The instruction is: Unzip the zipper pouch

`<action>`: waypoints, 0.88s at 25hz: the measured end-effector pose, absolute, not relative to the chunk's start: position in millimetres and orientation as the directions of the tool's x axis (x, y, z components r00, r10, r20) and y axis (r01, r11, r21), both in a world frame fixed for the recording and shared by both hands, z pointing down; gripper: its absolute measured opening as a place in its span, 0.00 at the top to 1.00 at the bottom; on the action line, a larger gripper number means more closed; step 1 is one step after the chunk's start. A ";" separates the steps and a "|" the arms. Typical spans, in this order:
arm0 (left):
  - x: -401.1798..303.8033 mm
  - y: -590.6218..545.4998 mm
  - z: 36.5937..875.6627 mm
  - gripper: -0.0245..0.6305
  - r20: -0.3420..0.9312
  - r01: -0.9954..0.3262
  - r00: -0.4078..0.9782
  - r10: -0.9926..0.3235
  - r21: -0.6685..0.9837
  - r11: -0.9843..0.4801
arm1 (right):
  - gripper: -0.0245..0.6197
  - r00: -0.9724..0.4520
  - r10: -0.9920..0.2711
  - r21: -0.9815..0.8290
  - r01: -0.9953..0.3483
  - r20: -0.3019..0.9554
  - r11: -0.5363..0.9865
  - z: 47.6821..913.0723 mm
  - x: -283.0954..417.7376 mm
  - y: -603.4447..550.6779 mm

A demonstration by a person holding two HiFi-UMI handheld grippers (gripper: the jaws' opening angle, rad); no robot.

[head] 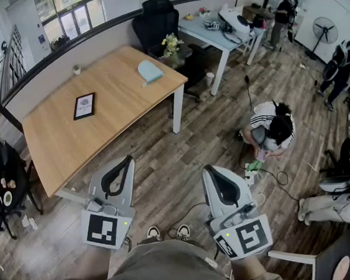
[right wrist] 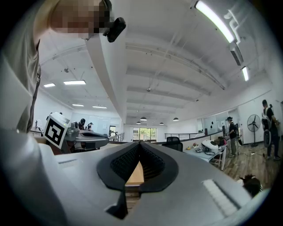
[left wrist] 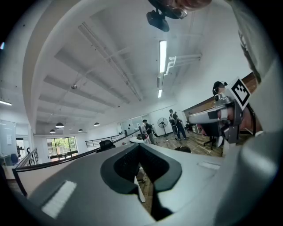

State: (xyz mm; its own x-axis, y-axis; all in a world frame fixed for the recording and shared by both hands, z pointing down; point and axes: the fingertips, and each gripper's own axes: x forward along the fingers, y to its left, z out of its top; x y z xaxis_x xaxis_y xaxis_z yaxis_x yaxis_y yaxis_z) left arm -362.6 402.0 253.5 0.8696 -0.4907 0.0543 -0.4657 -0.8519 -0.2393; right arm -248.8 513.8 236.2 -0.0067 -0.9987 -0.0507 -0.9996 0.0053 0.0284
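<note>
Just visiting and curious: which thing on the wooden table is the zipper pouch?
Find the long light-wood table beside the low wall. Near its far end lies a flat pale blue pouch. Its neighbours are a black-framed card and a small white pot; only it is blue.

A wood-plank floor, a long wooden table, windows beyond, strip lights overhead.

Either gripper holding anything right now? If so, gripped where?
Nothing held: the left gripper and the right gripper are both shut on nothing; the blue pouch lies untouched on the table.
</note>
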 end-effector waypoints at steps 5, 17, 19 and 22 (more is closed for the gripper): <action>-354.1 408.0 258.1 0.96 0.074 -0.465 0.864 -0.498 -0.261 -0.846 | 0.95 0.022 -0.998 0.000 -1.000 -0.050 -0.022 243.0 -231.6 521.3; -313.2 423.8 263.9 0.96 0.073 -0.475 0.861 -0.503 -0.239 -0.847 | 0.95 -0.023 -0.997 0.001 -1.000 -0.079 0.023 244.3 -192.6 534.7; -308.9 426.2 263.8 0.96 0.064 -0.486 0.856 -0.513 -0.241 -0.840 | 0.95 -0.029 -0.996 0.006 -1.000 -0.079 0.029 245.6 -186.2 536.9; -307.0 430.8 263.0 0.96 0.048 -0.502 0.849 -0.526 -0.240 -0.831 | 0.95 -0.031 -0.996 0.010 -0.999 -0.088 0.030 246.7 -178.3 542.1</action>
State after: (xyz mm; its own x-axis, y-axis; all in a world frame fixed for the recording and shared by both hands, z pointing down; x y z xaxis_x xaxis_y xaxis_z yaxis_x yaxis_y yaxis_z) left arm -307.0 430.8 263.0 0.8489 -0.5264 0.0480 -0.5018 -0.8311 -0.2399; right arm -178.3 542.1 246.7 -0.0312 -0.9956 -0.0880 -0.9995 0.0305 0.0096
